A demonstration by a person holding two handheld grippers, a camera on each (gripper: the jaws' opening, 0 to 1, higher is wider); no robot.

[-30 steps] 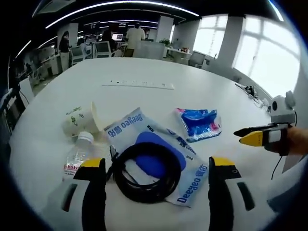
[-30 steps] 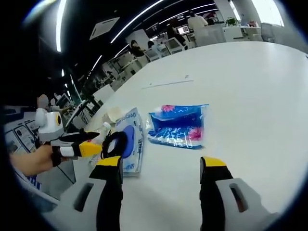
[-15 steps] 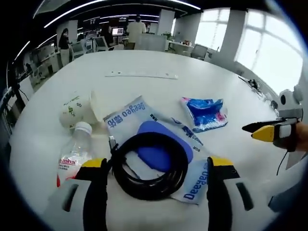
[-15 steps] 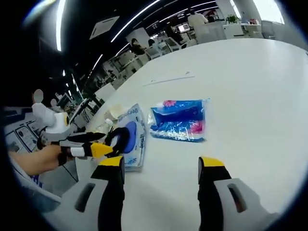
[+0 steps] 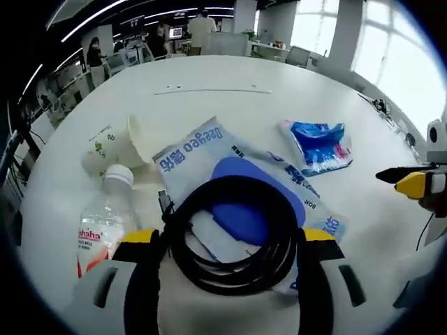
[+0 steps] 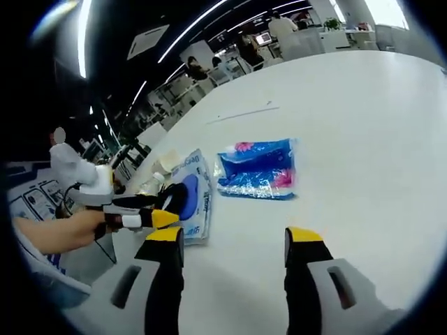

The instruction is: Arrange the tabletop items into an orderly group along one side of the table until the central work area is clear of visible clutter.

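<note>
Black coiled cable (image 5: 230, 234) lies flat on a white and blue pouch (image 5: 202, 157) printed "Deegeo", near edge of the white counter (image 5: 209, 73). Coil sits dead ahead of the left tool (image 5: 227, 241), right between its two yellow-tipped jaws, which stand wide and straddle the ring, holding nothing. Coil is round, no real long axis; its outer loops are close to both jaws, contact cannot be told. Left tool is clearly the nearer one to the cable.

Left of the coil: clear plastic bottle (image 5: 105, 223) on its side, cap pointing far, and beyond it a tipped paper cup (image 5: 115, 146). Right and farther: blue tissue pack (image 5: 320, 145), apart from the pouch. A long thin strip (image 5: 209, 91) lies far off toward mid-counter.

Right tool (image 6: 234, 241) hovers over bare counter, jaws wide, empty; tissue pack (image 6: 257, 169) lies ahead of it, pouch (image 6: 198, 199) to its left. The left tool (image 6: 143, 218) comes into the right gripper view from the left, at the pouch.

Likely next: close on the coil, jaws squeezing across the ring.
</note>
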